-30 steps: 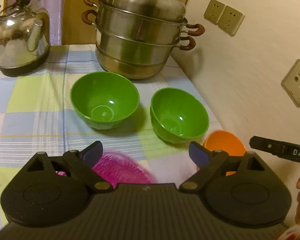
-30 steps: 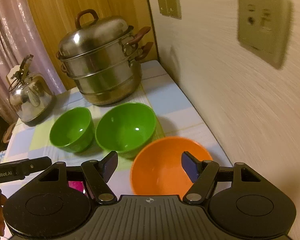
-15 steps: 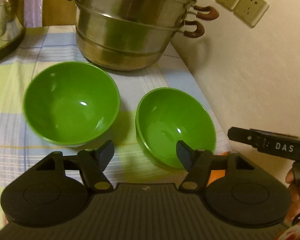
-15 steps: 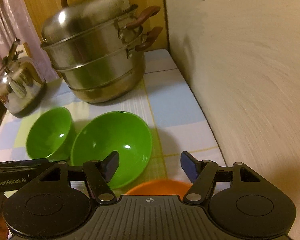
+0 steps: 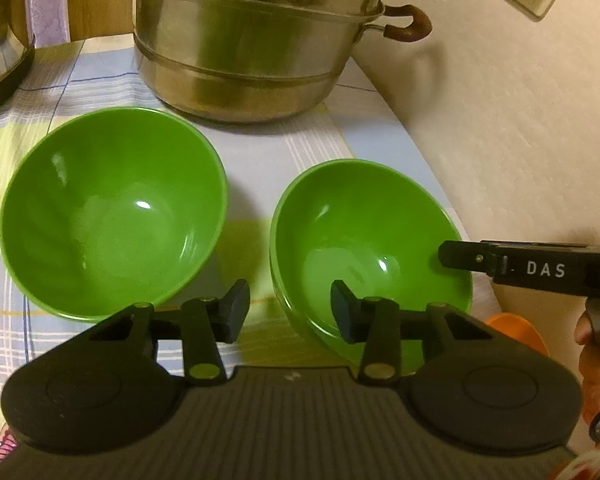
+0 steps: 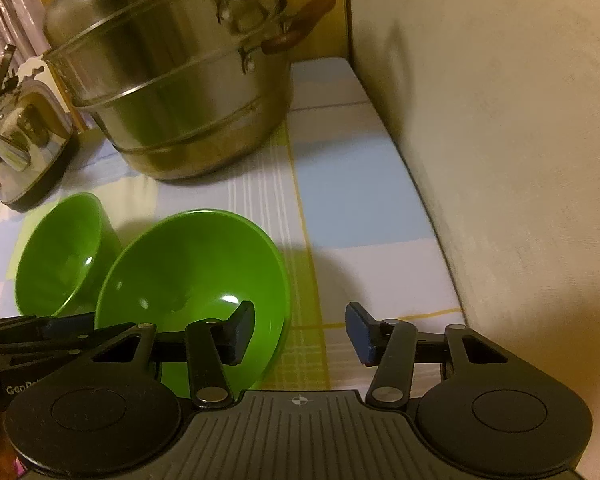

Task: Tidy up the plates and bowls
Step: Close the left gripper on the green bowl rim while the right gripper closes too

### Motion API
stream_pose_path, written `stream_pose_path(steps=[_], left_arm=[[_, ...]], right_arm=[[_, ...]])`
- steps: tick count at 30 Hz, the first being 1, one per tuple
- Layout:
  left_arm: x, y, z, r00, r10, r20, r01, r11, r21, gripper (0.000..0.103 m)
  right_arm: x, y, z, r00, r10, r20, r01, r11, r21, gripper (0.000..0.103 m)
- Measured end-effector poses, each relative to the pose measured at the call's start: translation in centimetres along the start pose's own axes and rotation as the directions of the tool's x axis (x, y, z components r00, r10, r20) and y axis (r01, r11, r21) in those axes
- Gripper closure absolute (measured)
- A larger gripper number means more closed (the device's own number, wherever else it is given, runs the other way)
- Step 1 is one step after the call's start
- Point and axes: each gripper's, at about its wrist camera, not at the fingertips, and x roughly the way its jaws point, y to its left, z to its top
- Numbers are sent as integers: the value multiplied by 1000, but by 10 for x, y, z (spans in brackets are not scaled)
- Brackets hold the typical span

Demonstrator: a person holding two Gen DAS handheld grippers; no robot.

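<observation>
Two green bowls stand side by side on the checked tablecloth. In the left wrist view the left bowl [image 5: 112, 212] is wider and the right bowl [image 5: 364, 240] sits near the wall. My left gripper [image 5: 290, 306] is open, its jaws straddling the near left rim of the right bowl. My right gripper [image 6: 300, 330] is open, its jaws straddling the same bowl's [image 6: 192, 280] near right rim. The other green bowl [image 6: 60, 256] shows at far left. An orange bowl's [image 5: 518, 330] edge peeks out behind my left gripper.
A large steel steamer pot [image 5: 252, 36] stands behind the bowls, a steel kettle [image 6: 20, 140] at far left. The wall [image 6: 500, 140] runs close along the table's right edge. The other gripper's body [image 5: 540, 268] reaches over the right bowl.
Both grippers have moved forward and down towards the right green bowl and have narrowed somewhat. The orange bowl and pink plate have dropped out of view beneath them.
</observation>
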Motion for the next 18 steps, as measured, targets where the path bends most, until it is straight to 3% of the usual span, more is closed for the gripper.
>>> stream_pose_path(steps=[10, 18], left_arm=[[15, -3, 4, 1000, 25, -10, -25, 1000, 4, 83], [17, -5, 6, 999, 43, -15, -43, 999, 13, 90]], right_arm=[[18, -1, 3, 1000, 0, -28, 0, 1000, -3, 75], [25, 2, 3, 999, 22, -37, -21, 1000, 13, 96]])
